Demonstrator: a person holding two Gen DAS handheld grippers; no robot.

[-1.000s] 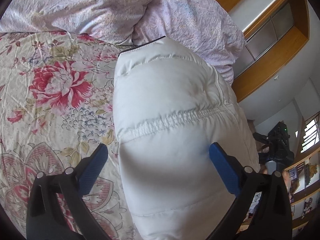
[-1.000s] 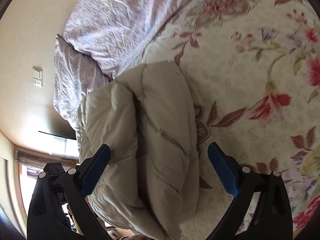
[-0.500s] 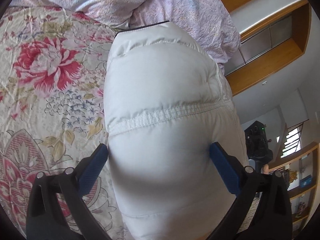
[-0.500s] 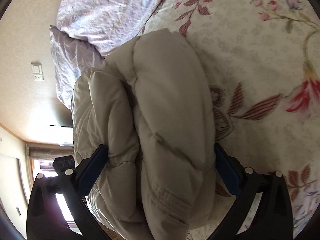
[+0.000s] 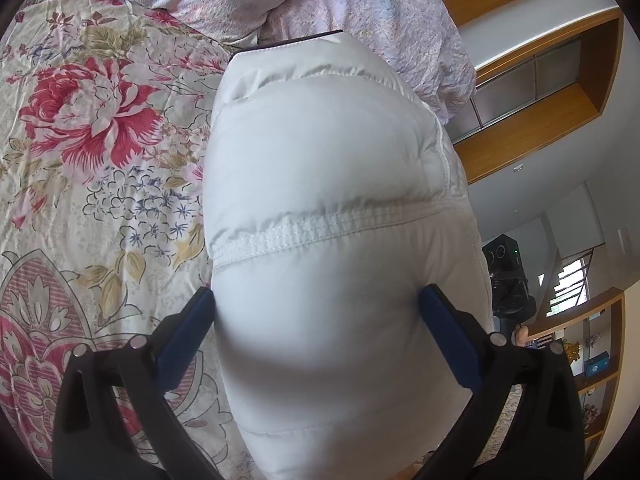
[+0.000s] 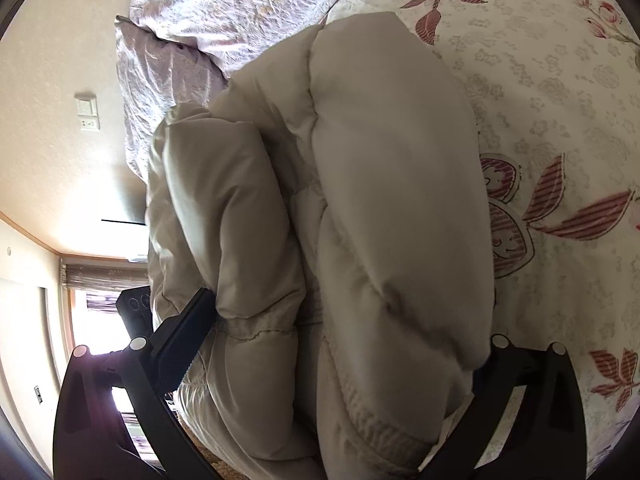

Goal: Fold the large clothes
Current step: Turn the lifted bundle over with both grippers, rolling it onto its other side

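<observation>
Jacket: a white puffer jacket (image 5: 328,208), folded into a thick bundle, lies on the bed near its edge, its far end touching the lilac duvet.
Jacket, right wrist view: the same bundle (image 6: 360,200) shows 2 stacked puffy layers with a deep crease between them; it looks greyer here, in shadow.
Left gripper (image 5: 316,308): its 2 blue-padded fingers (image 5: 188,332) stand wide apart, one at each side of the bundle's near end, both pads touching the fabric. The fabric bulges between them, so they are pressed against the jacket and clamped on it across its full width.
Right gripper (image 6: 344,320): the left finger (image 6: 184,340) presses into the folded layer at a stitched seam; the other finger is hidden under the puffy fabric, only its black arm showing. The fingers straddle the bundle and grip it from both sides.
Bed: a floral bedspread (image 5: 92,168) with large red blooms covers it; the jacket rests on this cloth.
Duvet: crumpled lilac bedding (image 5: 360,12) is heaped at the head of the bed, just beyond the jacket.
Room: wooden shelving (image 5: 532,92) is on the wall past the bed edge; a light switch plate (image 6: 87,111) is on the cream wall.
</observation>
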